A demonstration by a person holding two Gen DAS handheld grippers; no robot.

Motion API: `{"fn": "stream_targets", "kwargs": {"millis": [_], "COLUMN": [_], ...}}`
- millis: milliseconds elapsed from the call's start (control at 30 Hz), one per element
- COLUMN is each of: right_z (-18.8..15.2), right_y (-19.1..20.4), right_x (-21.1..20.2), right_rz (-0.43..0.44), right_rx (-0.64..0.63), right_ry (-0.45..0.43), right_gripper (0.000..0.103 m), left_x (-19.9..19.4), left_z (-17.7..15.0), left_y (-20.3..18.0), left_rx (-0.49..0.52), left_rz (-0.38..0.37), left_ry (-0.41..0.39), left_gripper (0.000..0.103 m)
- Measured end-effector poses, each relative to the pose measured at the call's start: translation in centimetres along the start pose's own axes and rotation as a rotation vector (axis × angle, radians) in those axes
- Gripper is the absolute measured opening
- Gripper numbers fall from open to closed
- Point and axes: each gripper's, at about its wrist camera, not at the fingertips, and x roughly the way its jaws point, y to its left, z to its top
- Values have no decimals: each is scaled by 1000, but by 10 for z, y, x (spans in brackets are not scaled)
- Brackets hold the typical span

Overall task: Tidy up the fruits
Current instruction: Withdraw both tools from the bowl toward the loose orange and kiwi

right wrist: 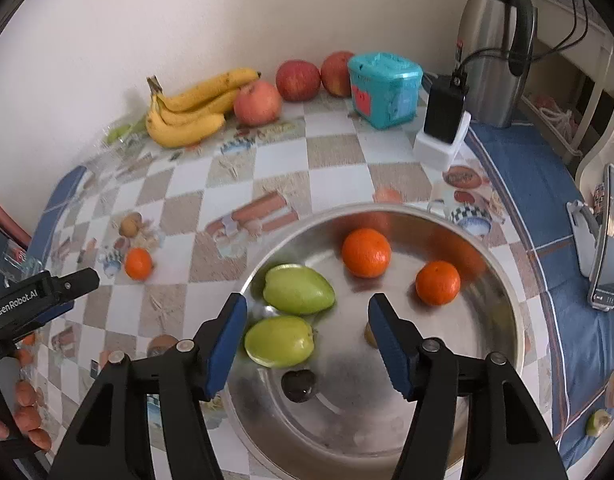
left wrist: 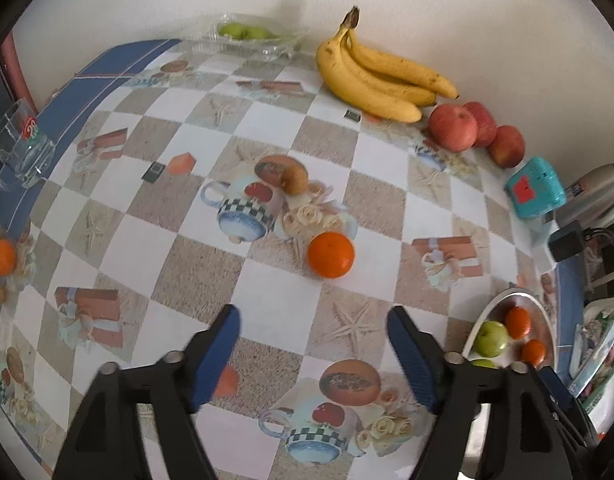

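An orange tangerine (left wrist: 331, 255) lies on the patterned tablecloth; my left gripper (left wrist: 313, 316) is open just short of it, empty. The tangerine also shows in the right wrist view (right wrist: 138, 263). My right gripper (right wrist: 307, 310) is open and empty above a steel bowl (right wrist: 503, 292). The bowl holds two tangerines (right wrist: 365, 252) (right wrist: 437, 282), two green fruits (right wrist: 298, 289) (right wrist: 279, 341) and a small dark fruit (right wrist: 299, 385). A banana bunch (left wrist: 377, 72) and three red apples (left wrist: 453, 126) lie by the wall. Another tangerine (left wrist: 3, 255) sits at the far left.
A clear tray with green fruit (left wrist: 247, 34) stands at the back. A glass mug (left wrist: 21, 144) is at the left edge. A teal box (right wrist: 385, 88), black charger (right wrist: 445, 114), steel thermos (right wrist: 493, 44) and a phone (right wrist: 609, 244) stand to the right.
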Motion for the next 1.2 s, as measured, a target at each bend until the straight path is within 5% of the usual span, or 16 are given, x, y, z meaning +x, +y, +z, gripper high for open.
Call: {"fn": "stream_targets", "kwargs": {"millis": [367,700,800,1200], "right_z": [-9,-10,-10,-10], "right_y": [5,11,13,16], "right_x": [21,23,23,22], "right_rz": [-23,-45,-52,-60], "right_rx": [-37,-76,-88,-90], "right_ry": [60,40,35,14], "right_gripper": [81,82,101,101], "left_x": [16,25,24,21], "left_z": [-6,-6,-6,-4], "left_y": [5,12,12,14], "left_rx": [1,-6,1,1], "left_rz": [84,121,123,129], "left_ry": [13,30,27,18], "left_gripper": [103,103,103,103]}}
